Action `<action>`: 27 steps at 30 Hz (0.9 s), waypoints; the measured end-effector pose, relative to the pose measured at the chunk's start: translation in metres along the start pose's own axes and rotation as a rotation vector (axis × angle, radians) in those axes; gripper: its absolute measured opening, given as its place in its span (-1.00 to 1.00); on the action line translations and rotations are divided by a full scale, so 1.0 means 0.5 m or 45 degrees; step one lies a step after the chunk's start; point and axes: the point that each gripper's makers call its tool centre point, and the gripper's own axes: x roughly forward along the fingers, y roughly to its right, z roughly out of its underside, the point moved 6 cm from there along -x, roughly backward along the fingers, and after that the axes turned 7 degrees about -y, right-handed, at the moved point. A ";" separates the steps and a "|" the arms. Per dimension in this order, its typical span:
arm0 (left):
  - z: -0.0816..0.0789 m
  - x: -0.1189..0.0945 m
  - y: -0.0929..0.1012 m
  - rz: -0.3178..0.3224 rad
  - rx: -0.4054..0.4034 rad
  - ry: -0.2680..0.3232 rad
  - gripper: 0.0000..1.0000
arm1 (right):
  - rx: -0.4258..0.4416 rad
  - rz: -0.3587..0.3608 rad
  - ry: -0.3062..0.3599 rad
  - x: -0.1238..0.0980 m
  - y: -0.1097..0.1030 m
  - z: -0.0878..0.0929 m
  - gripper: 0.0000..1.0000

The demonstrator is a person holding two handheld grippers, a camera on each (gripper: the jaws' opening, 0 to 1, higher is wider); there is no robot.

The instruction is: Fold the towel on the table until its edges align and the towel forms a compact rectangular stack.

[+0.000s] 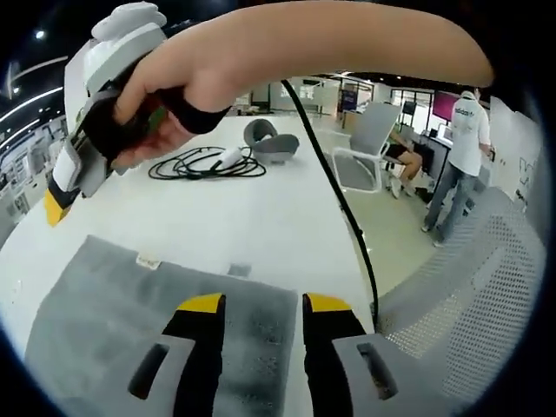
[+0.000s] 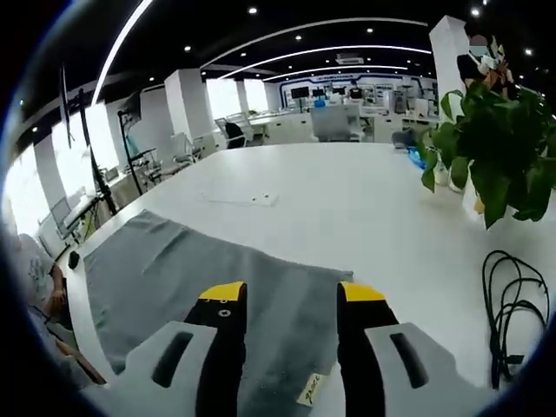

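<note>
Left gripper (image 1: 261,304) and right gripper (image 2: 291,291) fingers stand apart, empty, above the grey terry towel (image 2: 217,278). The towel lies spread flat on the white surface (image 2: 347,200); judged unfolded, with every fold outstanding.

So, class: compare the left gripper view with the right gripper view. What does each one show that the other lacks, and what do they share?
Left gripper view alone: the right tool held in a person's hand, a grey headset, a mesh chair and a standing person.

Right gripper view alone: a potted plant and rows of desks in the background.

Shared: the grey towel lying flat on the white table, a coiled black cable, and each view's own open tool, here the left tool.
</note>
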 end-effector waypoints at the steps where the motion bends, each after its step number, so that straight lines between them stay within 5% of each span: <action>1: 0.001 0.005 0.002 0.001 -0.006 -0.002 -0.27 | 0.009 -0.002 -0.003 0.004 0.000 0.001 -0.22; 10: 0.004 0.028 0.022 0.043 0.118 0.008 -0.33 | 0.015 0.014 -0.049 0.061 0.025 0.022 -0.37; 27: 0.018 0.062 0.034 0.052 0.120 -0.039 -0.44 | 0.004 0.061 -0.139 0.123 0.061 0.060 -0.38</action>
